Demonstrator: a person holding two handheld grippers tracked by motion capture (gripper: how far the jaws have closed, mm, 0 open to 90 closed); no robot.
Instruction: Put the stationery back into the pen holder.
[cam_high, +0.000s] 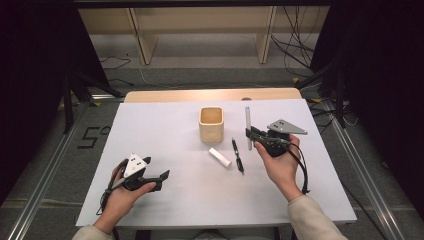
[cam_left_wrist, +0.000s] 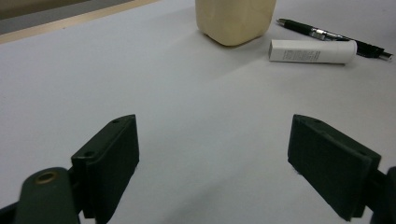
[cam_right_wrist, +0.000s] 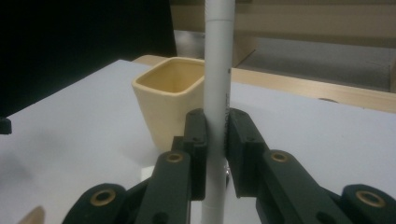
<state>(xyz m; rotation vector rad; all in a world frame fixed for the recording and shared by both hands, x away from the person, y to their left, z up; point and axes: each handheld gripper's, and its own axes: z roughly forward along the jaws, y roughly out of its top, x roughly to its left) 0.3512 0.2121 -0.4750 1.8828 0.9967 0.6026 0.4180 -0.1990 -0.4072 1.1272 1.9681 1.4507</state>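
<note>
Pen (cam_right_wrist: 217, 70) is sitting upright in the right gripper (cam_right_wrist: 215, 140), lifted just right of the cup (cam_right_wrist: 169, 100) near the table's (cam_high: 165, 200) far edge. Judging the step: centering pen over cup mouth, staying vertical, lowering before releasing. Jaws are clamping the barrel. Left gripper (cam_left_wrist: 212, 158) is idling wide open, empty, at the near-left corner.

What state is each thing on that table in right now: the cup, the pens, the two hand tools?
Cup: upright, open top, looks empty.
White pen: clamped upright in the right gripper.
Black pen: lying flat on the table.
White tube: lying flat beside the black pen.
Left gripper: open, fingers hold nothing.
</note>
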